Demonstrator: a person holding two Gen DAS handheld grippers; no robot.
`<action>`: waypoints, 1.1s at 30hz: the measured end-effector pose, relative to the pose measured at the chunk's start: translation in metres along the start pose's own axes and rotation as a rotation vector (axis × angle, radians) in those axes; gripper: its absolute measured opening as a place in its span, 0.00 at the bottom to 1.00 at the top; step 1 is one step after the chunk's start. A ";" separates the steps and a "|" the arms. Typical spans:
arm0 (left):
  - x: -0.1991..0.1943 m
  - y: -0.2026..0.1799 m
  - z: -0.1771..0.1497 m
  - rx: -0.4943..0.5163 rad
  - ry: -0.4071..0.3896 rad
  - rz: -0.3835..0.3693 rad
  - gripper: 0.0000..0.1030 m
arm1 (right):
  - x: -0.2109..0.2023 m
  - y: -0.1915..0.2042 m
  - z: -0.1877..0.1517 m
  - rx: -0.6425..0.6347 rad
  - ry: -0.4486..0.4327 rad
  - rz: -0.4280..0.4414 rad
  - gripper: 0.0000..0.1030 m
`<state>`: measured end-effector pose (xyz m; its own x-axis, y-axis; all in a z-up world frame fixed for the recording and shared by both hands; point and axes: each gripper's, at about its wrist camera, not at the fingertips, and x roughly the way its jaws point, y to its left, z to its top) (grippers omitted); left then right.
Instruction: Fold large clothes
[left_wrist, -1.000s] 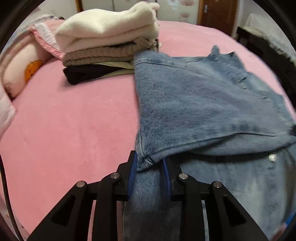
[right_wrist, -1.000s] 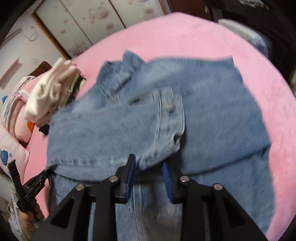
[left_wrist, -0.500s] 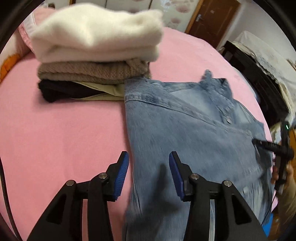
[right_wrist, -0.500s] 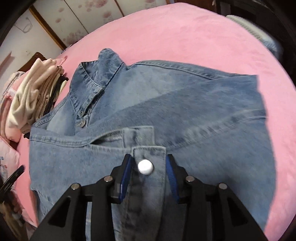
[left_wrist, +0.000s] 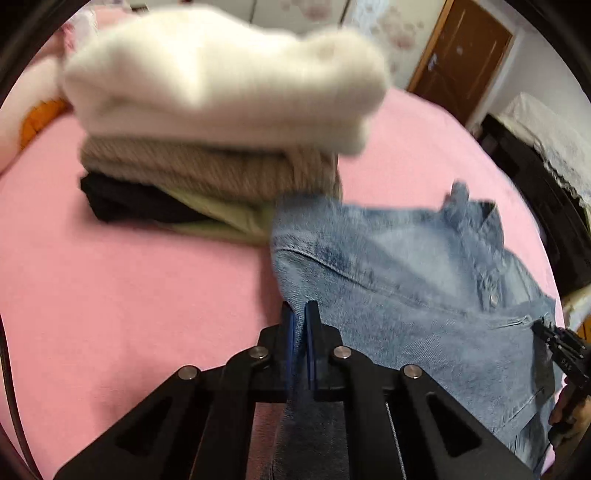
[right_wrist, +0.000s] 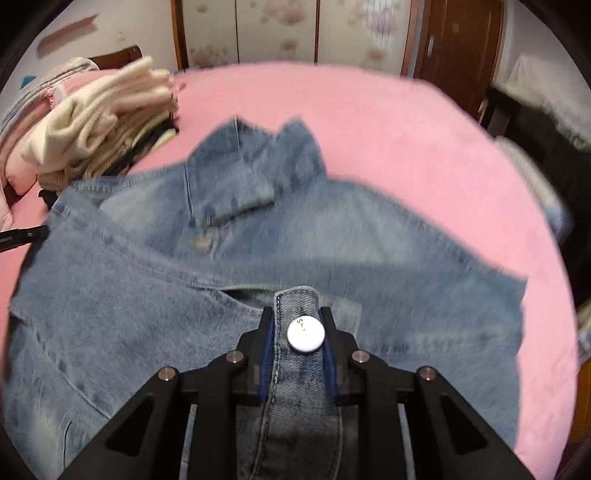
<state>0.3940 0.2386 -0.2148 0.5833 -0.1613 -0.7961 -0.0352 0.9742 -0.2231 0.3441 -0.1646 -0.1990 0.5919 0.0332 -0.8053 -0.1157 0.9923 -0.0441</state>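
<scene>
Garment: the denim jacket (right_wrist: 229, 266) lay spread on the pink bed (left_wrist: 122, 295), collar at the far side, just right of the pile.
Left claw (left_wrist: 300, 325): jaws had just closed, pinched tight on the jacket's left edge fold.
Right claw (right_wrist: 298, 332): jaws had just narrowed, clamped on the cuff strap (right_wrist: 295, 306) with the white button (right_wrist: 306, 335).
Done: a stack of folded clothes (left_wrist: 218, 122) stood at the far left; the jacket's sleeves looked already laid across its body.
Left: by my judgement the body still needed folding over and placing on the pile.
Blur: both views were smeared, so finer creases could not be told.
</scene>
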 end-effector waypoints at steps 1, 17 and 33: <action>-0.005 -0.003 -0.001 0.004 -0.037 0.010 0.04 | -0.003 -0.001 0.006 0.005 -0.040 -0.025 0.21; 0.008 0.000 -0.008 0.060 0.018 0.059 0.09 | -0.021 -0.077 -0.034 0.343 0.118 0.173 0.39; -0.022 -0.009 -0.076 0.173 0.234 0.066 0.08 | -0.046 -0.026 -0.082 0.268 0.208 0.155 0.19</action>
<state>0.3197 0.2218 -0.2381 0.3805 -0.1096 -0.9182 0.0841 0.9929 -0.0837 0.2544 -0.2014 -0.2094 0.4059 0.1876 -0.8944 0.0381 0.9744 0.2216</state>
